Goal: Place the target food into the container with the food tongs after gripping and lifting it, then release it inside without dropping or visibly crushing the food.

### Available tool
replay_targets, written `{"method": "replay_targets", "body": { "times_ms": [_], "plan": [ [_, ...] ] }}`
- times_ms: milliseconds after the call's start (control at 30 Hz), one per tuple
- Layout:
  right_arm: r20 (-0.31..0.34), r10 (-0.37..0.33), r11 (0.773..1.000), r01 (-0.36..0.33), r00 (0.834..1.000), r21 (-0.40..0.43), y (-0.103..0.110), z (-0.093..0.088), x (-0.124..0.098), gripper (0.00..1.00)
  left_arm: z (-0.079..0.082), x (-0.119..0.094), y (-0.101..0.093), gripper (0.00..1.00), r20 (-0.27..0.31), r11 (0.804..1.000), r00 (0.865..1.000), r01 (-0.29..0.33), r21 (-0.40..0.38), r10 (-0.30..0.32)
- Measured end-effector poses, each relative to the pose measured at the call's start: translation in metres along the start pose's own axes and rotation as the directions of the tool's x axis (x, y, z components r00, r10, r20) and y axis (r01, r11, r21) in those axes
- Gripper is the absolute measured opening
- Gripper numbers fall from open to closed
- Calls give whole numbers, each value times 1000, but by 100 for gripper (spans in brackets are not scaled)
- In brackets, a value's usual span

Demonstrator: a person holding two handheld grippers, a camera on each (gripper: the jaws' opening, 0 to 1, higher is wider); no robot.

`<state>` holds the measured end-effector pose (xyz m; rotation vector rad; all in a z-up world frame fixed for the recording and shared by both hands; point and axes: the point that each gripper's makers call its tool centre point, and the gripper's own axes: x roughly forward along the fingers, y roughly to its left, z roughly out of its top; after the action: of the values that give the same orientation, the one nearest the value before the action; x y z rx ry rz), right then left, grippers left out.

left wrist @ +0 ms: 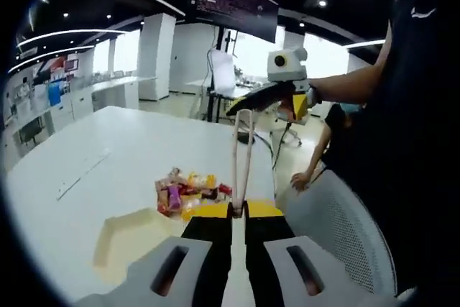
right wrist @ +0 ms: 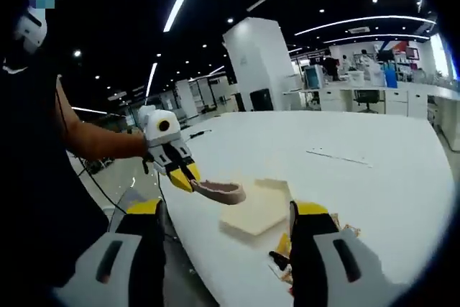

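In the left gripper view, the left gripper (left wrist: pixel 238 215) rises from the bottom with its black, yellow-tipped jaws drawn close together, pinching the handle end of the food tongs (left wrist: pixel 242 156), whose two pale arms run straight ahead from the jaw tips. Just beyond the jaw tips and a little to their left, a pile of wrapped snacks (left wrist: pixel 188 192) lies on the white table (left wrist: pixel 108 149). Nearer and further left of the jaws sits the cream container (left wrist: pixel 133 239), a shallow tray with its rim partly cut off by the left jaw. Past the far end of the tongs, the right gripper (left wrist: pixel 267 98) hangs in the air, held by a person's hand (left wrist: pixel 302 100); how far its jaws are parted cannot be told here. In the right gripper view, the right gripper (right wrist: pixel 224 228) has its jaws spread wide apart with nothing between them. Ahead of the gap lies the cream container on the table, and the snacks peek out beside the right jaw. Left of the container, the left gripper holds the tongs by their end.
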<state>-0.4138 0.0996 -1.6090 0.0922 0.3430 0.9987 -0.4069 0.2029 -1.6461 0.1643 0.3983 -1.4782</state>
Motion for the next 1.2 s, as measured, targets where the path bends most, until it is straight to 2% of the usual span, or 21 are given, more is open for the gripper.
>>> {"method": "replay_targets", "body": {
  "times_ms": [33, 100, 167, 233, 333, 400, 467, 533, 633, 733, 900, 1067, 1200],
  "plan": [
    [24, 25, 1000, -25, 999, 14, 3, 9, 3, 69, 8, -1, 1, 0, 24, 1000, 1000, 0, 2, 0],
    [2, 31, 999, -31, 1000, -18, 3, 16, 6, 66, 21, -3, 1, 0, 62, 1000, 998, -1, -4, 1],
    [-34, 57, 995, -60, 998, -81, 9, 21, 10, 63, 25, -5, 0, 0, 81, 1000, 997, 6, -8, -5],
    [-9, 78, 994, -78, 997, -77, 13, 33, 13, 59, 28, -5, -2, 0, 92, 1000, 996, 14, -16, -12],
    [-32, 134, 984, -137, 990, -117, 28, 43, 21, 51, 42, -5, -14, 0, 130, 999, 991, 46, -22, -43],
    [-33, 161, 979, -164, 986, -122, 37, 53, 26, 49, 54, -7, -19, 1, 162, 998, 985, 59, -19, -55],
    [-33, 185, 967, -187, 982, -173, 44, 65, 28, 48, 66, -9, -23, 1, 174, 998, 983, 65, -5, -63],
    [-53, 195, 957, -201, 979, -210, 48, 72, 27, 40, 79, -13, -28, 1, 183, 997, 980, 78, 17, -80],
    [-116, 210, 931, -235, 971, -278, 55, 80, 24, 27, 102, -19, -35, 1, 216, 994, 970, 102, 46, -109],
    [-98, 225, 922, -244, 969, -299, 65, 96, 20, 24, 121, -22, -41, 1, 225, 991, 966, 116, 72, -129],
    [-91, 240, 914, -257, 966, -313, 76, 107, 14, 13, 131, -25, -41, 1, 249, 988, 956, 139, 72, -153],
    [-61, 260, 926, -266, 964, -267, 80, 109, 15, 13, 130, -25, -45, 1, 253, 983, 951, 169, 67, -181],
    [-41, 275, 928, -277, 960, -248, 85, 112, 16, 17, 130, -28, -44, 1, 265, 983, 946, 177, 52, -184]
  ]
}}
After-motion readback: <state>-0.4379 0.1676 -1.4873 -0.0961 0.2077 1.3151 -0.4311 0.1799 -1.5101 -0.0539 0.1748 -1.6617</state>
